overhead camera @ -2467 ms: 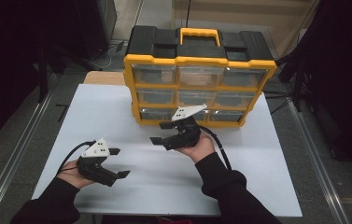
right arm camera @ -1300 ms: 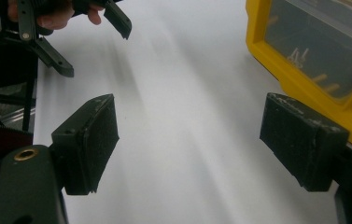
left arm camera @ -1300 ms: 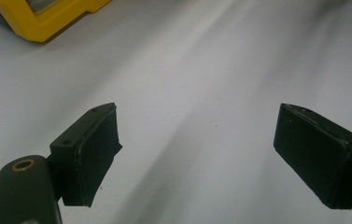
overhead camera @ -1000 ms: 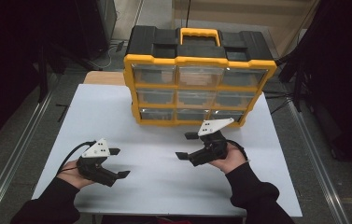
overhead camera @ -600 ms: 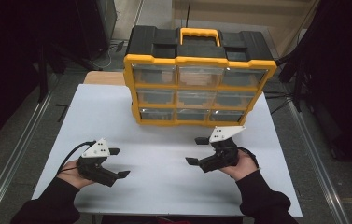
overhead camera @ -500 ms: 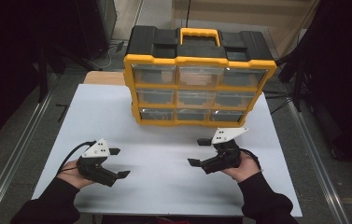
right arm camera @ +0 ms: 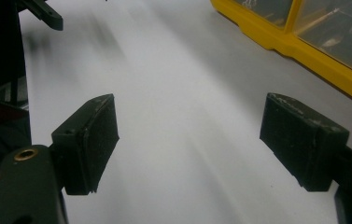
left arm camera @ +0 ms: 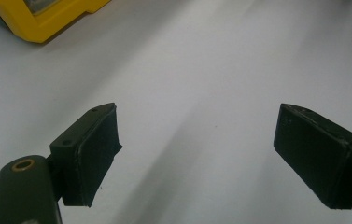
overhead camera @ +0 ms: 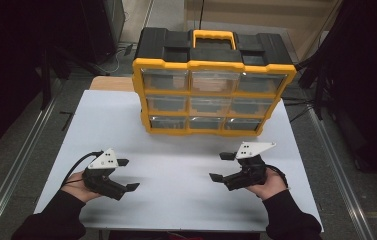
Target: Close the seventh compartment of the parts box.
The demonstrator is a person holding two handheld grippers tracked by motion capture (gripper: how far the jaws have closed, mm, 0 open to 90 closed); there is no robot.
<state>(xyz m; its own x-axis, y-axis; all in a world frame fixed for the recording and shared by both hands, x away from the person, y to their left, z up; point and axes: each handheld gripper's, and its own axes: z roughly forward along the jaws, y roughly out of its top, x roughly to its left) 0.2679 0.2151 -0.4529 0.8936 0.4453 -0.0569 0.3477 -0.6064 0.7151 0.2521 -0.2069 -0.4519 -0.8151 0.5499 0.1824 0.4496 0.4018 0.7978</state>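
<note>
White bench [overhead camera: 176, 170] under dark surroundings: we hold 2 tools low at its near edge, with the yellow-and-black organizer [overhead camera: 211, 82] at the far side.

Nearest our tools stands the organizer, upright at the back middle of the bench, its 9 clear drawers in 3 rows facing us and a yellow handle [overhead camera: 214, 36] on its black top. Our right tool [overhead camera: 222, 166] hovers in front of the organizer's right end, apart from it, jaws spread wide with nothing between them; in the right gripper view [right arm camera: 187, 135] the yellow frame [right arm camera: 304, 46] runs past at upper right. Our left tool [overhead camera: 127, 175] sits well apart at the near left, jaws likewise spread and empty, bare bench showing between them in the left gripper view [left arm camera: 197, 140].
</note>
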